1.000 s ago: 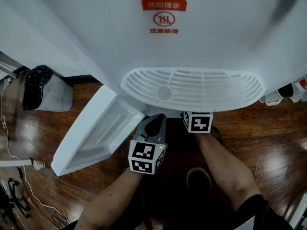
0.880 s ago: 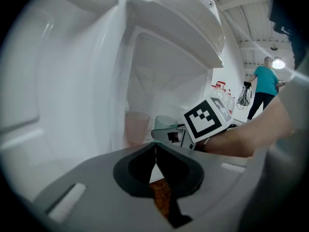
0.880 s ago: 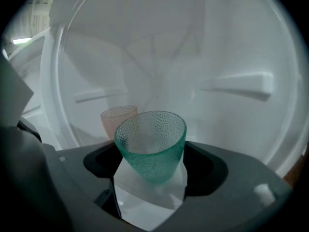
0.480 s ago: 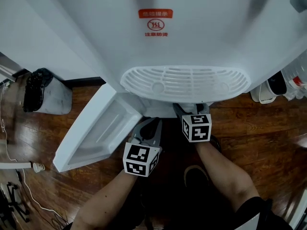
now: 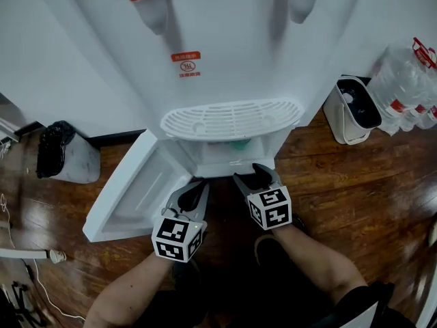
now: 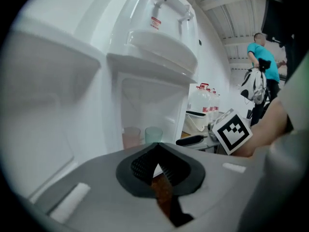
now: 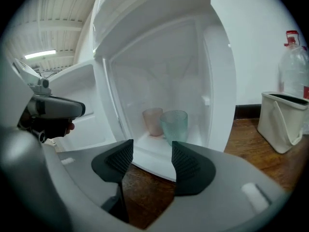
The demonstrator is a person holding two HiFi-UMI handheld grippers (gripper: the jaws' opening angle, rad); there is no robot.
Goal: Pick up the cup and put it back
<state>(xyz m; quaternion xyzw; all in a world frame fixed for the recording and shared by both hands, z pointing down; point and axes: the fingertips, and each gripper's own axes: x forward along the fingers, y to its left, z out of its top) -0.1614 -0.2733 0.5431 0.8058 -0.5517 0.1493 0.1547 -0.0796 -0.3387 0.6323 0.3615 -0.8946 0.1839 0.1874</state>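
Two cups stand side by side inside the open lower cabinet of a white water dispenser (image 5: 225, 60): a translucent green cup (image 7: 175, 124) (image 6: 153, 134) and a pink cup (image 7: 153, 121) (image 6: 131, 137) to its left. From the head view only a sliver of the green cup (image 5: 239, 143) shows under the drip tray (image 5: 232, 118). My right gripper (image 5: 254, 176) (image 7: 152, 161) hovers in front of the cabinet, short of the cups; its jaws are closing with nothing between them. My left gripper (image 5: 198, 183) (image 6: 155, 161) is shut and empty beside it.
The cabinet door (image 5: 136, 190) hangs open to the left over the wood floor. A bin with a black bag (image 5: 58, 145) is at the left, a white bin (image 5: 351, 108) and water bottles (image 5: 410, 80) at the right. A person (image 6: 263, 66) stands far off.
Both grippers have drawn back from the cabinet toward me. The head view has pulled away, so the dispenser's taps and the bin at the right now show.
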